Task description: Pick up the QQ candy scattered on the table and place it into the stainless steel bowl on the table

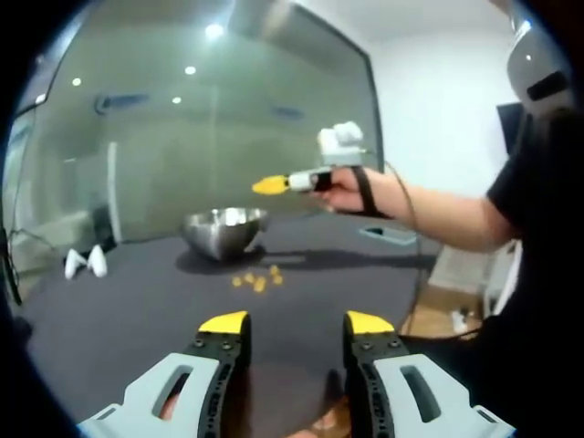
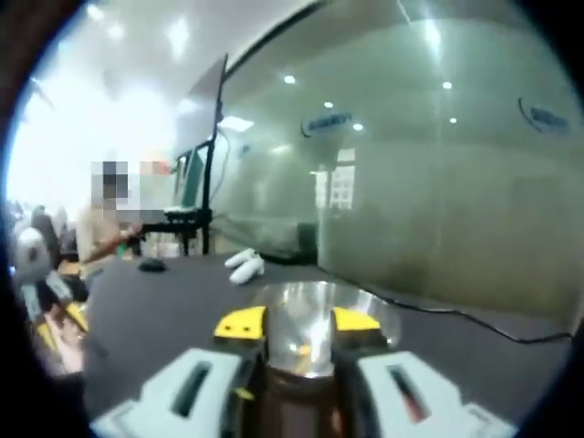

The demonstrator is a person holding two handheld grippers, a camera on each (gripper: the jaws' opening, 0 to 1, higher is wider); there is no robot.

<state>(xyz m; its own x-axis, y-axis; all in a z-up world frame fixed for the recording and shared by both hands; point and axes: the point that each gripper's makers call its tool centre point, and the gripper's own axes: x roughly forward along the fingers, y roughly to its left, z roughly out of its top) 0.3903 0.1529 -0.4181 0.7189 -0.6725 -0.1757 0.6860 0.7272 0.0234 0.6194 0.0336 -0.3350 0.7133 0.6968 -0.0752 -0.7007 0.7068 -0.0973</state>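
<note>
The left tongs (image 1: 297,324), grey-bodied with yellow tips, are seen spread wide in the left gripper view, with nothing between the tips; they are held low over the dark grey bench (image 1: 119,310). Just ahead of the tips, a small cluster of orange-yellow QQ candy pieces (image 1: 258,278) is scattered on the bench surface. Beyond the candy and slightly to the left, the round stainless steel bowl (image 1: 224,230) is set on the bench, apart from the cluster. Above and to the right of the bowl, the right tongs (image 1: 266,185) are held in the air by a person's hand (image 1: 342,190) with a black strap across it, the arm reaching in from the right; their yellow tips appear pressed together, though whether a candy is pinched between them cannot be told.

In the right gripper view, the right tongs (image 2: 298,322) are held directly above the stainless steel bowl (image 2: 374,315), whose shiny inside is seen between and beyond the tips. A gap is visible between the tips, so the state of these tongs cannot be settled. A small yellowish spot lies inside the bowl. Farther off to the left, two white objects (image 2: 244,265) lie on the bench (image 2: 164,301), and a large frosted glass wall (image 2: 429,192) stands behind it.
</note>
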